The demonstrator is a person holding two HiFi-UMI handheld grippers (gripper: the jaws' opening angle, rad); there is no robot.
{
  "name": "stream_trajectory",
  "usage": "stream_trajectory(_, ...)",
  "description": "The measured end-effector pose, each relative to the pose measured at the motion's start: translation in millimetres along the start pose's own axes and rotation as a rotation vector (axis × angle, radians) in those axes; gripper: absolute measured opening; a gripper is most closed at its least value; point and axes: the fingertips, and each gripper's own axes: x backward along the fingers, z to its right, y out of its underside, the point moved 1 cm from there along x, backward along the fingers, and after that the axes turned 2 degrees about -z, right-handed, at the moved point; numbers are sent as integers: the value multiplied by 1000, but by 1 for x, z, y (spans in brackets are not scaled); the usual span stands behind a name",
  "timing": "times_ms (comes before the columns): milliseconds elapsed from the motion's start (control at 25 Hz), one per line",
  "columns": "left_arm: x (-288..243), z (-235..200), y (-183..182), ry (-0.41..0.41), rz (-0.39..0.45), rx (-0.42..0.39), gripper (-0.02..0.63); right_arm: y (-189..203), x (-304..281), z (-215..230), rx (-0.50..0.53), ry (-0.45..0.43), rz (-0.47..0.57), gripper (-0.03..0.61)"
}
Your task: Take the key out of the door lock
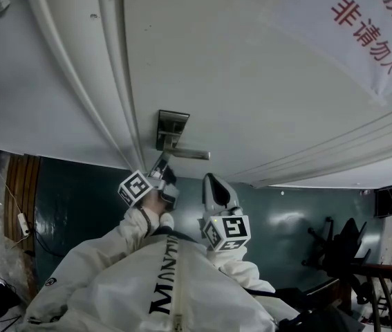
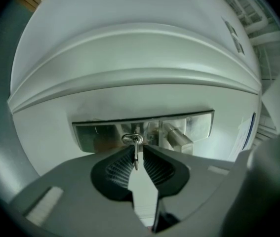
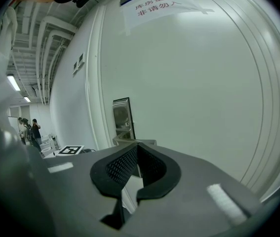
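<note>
A small metal key sticks out of the keyhole in the steel lock plate on the white door, left of the lever handle. My left gripper has its jaws close around the key's head. The key lies against the left pad, and a thin gap shows on the right. In the head view, the left gripper reaches up under the lock plate and hides the key. My right gripper hangs back below the handle. It is shut and empty, its tips aimed toward the lock plate.
A paper sign with red characters is taped to the door at upper right. Dark floor lies below, with a power strip at the left and a black chair at the right. Two people stand far down the corridor.
</note>
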Motion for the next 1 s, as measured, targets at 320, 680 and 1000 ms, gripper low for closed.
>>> stream_trajectory(320,-3,-3,-1,-17,4,9,34,2,0,1,-4,-1,-1,0)
stream_trajectory(680,-1,-3,-1,-22,1,-2,26,2,0,0,-10,-7,-1,1)
stream_trajectory(1000,-2,-3,-1,-12,13,0,25,3,2,3,-12,-4,-6,0)
